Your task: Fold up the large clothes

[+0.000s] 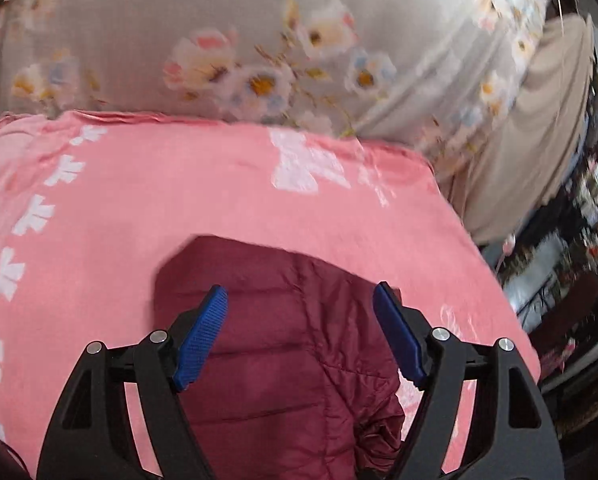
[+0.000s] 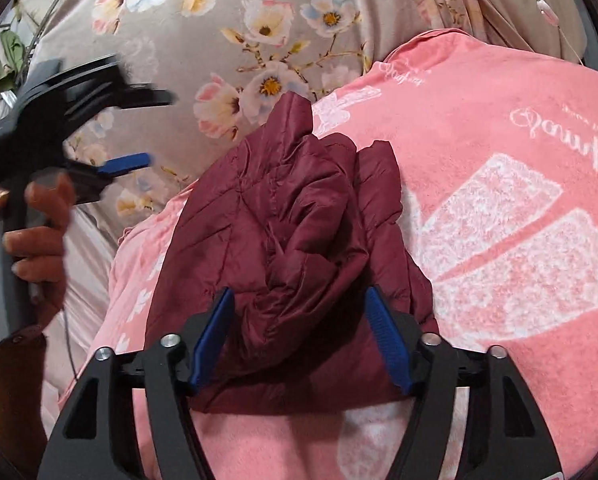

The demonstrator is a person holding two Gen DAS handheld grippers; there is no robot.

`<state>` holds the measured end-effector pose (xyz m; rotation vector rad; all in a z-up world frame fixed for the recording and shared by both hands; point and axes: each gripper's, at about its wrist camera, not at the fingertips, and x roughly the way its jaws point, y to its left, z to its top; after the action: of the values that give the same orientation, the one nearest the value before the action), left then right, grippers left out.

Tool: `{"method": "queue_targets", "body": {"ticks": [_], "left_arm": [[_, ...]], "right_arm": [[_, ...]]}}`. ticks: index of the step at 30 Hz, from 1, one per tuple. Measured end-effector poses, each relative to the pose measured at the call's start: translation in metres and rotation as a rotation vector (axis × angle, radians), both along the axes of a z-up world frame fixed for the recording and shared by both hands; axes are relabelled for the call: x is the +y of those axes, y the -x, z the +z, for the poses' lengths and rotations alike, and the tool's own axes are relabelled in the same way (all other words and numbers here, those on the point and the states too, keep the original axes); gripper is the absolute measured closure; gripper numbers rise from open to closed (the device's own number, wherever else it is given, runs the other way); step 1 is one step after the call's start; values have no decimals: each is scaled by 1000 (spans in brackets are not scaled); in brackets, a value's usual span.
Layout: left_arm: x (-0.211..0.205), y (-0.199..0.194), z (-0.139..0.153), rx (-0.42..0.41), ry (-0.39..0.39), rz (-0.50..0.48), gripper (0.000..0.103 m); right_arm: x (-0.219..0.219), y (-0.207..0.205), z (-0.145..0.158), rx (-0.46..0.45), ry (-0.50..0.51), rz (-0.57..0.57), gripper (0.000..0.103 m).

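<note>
Right wrist: maroon jacket [image 2: 283, 216], pink blanket [image 2: 499, 200], floral sheet [image 2: 219, 20]

Spread left hand-held gripper [image 1: 301, 300] above maroon puffer jacket [image 1: 283, 344] on pink blanket [image 1: 179, 200].

A bed in a grey floral sheet [image 2: 179, 32] fills the upper frame; a pink blanket [image 2: 499, 200] lies on it, lower right.
</note>
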<state>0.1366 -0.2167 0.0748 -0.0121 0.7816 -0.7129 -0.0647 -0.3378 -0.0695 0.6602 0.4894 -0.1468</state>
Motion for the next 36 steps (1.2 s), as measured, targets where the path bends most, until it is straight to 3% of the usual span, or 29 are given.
{"method": "queue_targets", "body": {"ticks": [2,5,9,16,21,26,36], "left_arm": [[-34,-4,-19,26,-53,-43,33],[-79,-10,-44,52,-131,-101,38],[-127,-16,-76,97,-224,-133,46],[-173,-13,-113,106,-324,-143,53],[-190,-14,-135,50,-398,-124,53],[-193,-19,-154,28,-433,-98,54],[-198,-25,-175,0,-443,-66,54]], "right_arm": [[-5,-5,1,-5,-6,-11,81],[-9,3,8,-46,-15,-18,92],[-7,28,20,-105,52,-68,93],[-14,41,-20,-18,7,-143,93],[-17,38,-36,33,2,-141,94],[-18,38,-52,74,-19,-141,94],[-4,32,-59,111,105,-154,96]]}}
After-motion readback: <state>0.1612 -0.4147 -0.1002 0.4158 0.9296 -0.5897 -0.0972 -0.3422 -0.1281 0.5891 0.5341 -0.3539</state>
